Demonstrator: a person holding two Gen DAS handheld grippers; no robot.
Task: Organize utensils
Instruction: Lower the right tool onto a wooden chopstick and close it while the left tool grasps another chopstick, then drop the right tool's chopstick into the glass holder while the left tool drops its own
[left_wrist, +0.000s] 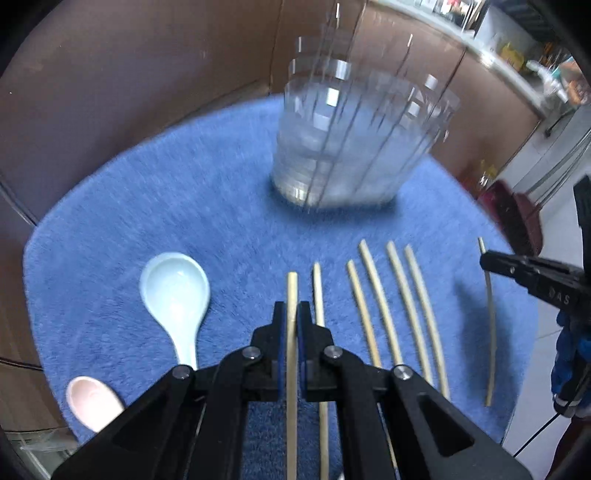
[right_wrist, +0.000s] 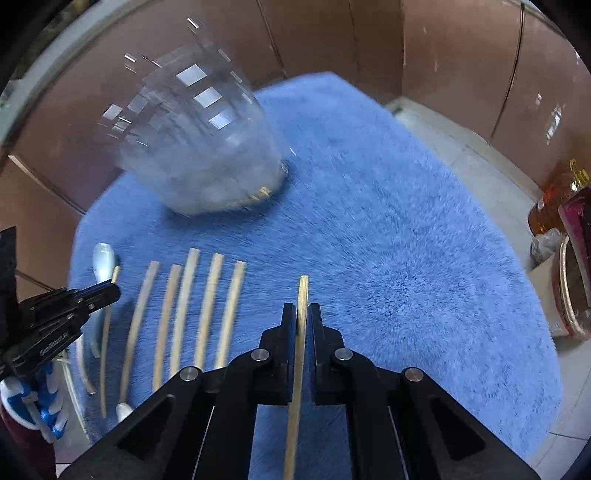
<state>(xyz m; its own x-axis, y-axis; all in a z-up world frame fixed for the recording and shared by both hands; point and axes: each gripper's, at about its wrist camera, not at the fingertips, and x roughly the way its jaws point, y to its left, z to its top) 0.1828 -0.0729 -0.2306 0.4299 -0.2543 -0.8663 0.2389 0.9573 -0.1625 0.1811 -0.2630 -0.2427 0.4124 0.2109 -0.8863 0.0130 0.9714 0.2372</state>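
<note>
7 chopsticks, 2 spoons, 1 clear holder.

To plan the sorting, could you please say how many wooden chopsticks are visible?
7 pale wooden chopsticks: one in the left hand-held gripper, one in the right hand-held gripper, five loose between them on the fluffy blue mat. The blurred clear holder may hide more.

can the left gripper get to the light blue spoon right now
Probably not yet. The left gripper is shut on a chopstick, so its fingers are occupied. Otherwise the path looks free: the light blue spoon lies uncovered on the blue mat just beside it.
</note>
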